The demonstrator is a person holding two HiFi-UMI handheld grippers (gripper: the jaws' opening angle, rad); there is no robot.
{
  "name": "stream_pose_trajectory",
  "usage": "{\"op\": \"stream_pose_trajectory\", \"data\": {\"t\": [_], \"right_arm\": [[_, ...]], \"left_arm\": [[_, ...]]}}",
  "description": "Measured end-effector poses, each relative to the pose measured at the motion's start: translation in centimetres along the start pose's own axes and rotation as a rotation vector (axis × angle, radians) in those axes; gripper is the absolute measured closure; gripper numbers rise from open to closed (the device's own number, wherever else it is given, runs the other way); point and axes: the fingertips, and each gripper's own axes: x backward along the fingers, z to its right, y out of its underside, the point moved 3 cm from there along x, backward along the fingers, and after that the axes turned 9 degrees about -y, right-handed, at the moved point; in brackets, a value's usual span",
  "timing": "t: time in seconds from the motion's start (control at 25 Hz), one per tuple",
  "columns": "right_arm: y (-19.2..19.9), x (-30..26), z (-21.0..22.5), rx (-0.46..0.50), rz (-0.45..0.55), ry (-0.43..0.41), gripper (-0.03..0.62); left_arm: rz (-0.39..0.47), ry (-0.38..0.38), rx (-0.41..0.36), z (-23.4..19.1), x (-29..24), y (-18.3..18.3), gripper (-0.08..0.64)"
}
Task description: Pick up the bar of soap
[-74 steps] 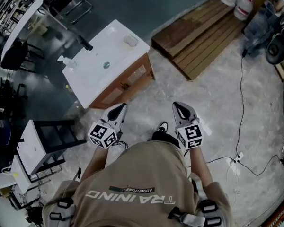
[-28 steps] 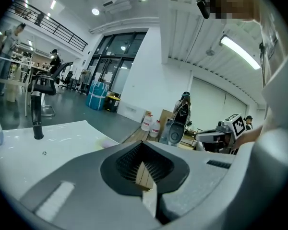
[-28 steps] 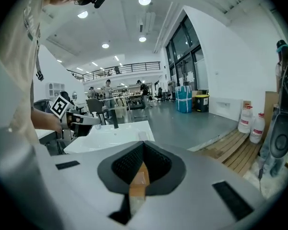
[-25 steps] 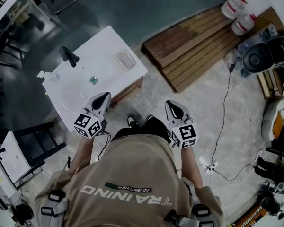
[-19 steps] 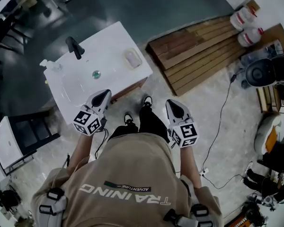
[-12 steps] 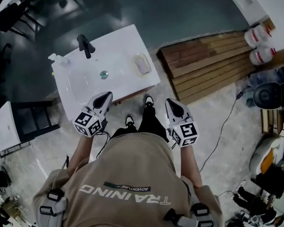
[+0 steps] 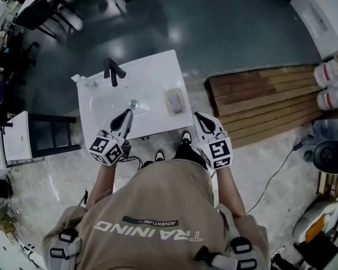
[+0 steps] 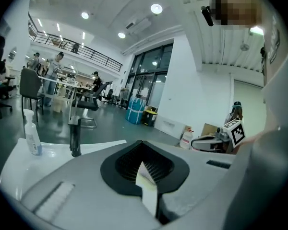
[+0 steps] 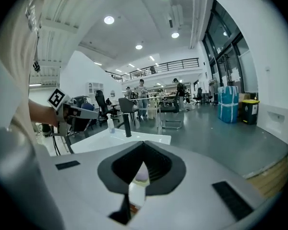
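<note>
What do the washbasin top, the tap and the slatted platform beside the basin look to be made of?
Washbasin top: glossy white, likely ceramic or moulded resin, since it is smooth with a sheen. Tap: matte black, probably coated metal. Slatted platform: brown wooden planks, with seams showing between the boards.

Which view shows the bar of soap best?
Head view: the bar of soap lies whole on the sink top. The right gripper view shows perhaps a pale sliver beyond its jaws; the left gripper view, none.
</note>
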Motion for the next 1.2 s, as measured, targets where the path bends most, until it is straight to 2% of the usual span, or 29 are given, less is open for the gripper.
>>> {"op": "stream_pose_trajectory", "data": {"t": [0.12, 0.24, 0.44, 0.6, 0.8, 0.92, 1.12, 1.2], "right_arm": [[-0.1, -1.1, 1.4, 0.005, -0.021, -0.061, 0.588], [0.1, -2.0, 2.5, 0.049, -0.039, -0.123, 0.588], [0.5, -3.6, 3.8, 0.078, -0.090, -0.213, 0.588], [0.4, -5.4, 3.0, 0.073, -0.105, -0.255, 0.588], [-0.1, -7.3, 2.1, 0.080, -0.120, -0.271, 0.588], [-0.5, -8.2, 1.2, 0.075, -0.126, -0.267, 0.588], [-1.5, -9.8, 0.9, 0.085, -0.152, -0.200, 0.588], [-1.4, -10.1, 1.2, 0.074, -0.177, -0.158, 0.588]], "left_arm": [[0.019, -0.063, 0.021, 0.3, -0.5, -1.2, 0.568], [0.025, -0.127, 0.051, 0.9, -0.5, -1.6, 0.568], [-0.002, -0.214, 0.058, 1.1, 0.2, -0.6, 0.568], [-0.028, -0.259, 0.058, -0.3, 1.5, 0.5, 0.568], [-0.013, -0.262, 0.061, -2.1, 1.4, -0.1, 0.568], [0.004, -0.234, 0.062, -3.2, 0.7, -0.5, 0.568], [0.016, -0.167, 0.035, -5.5, -1.3, -1.1, 0.568], [0.029, -0.160, -0.003, -6.2, -2.0, -1.7, 0.568]]}}
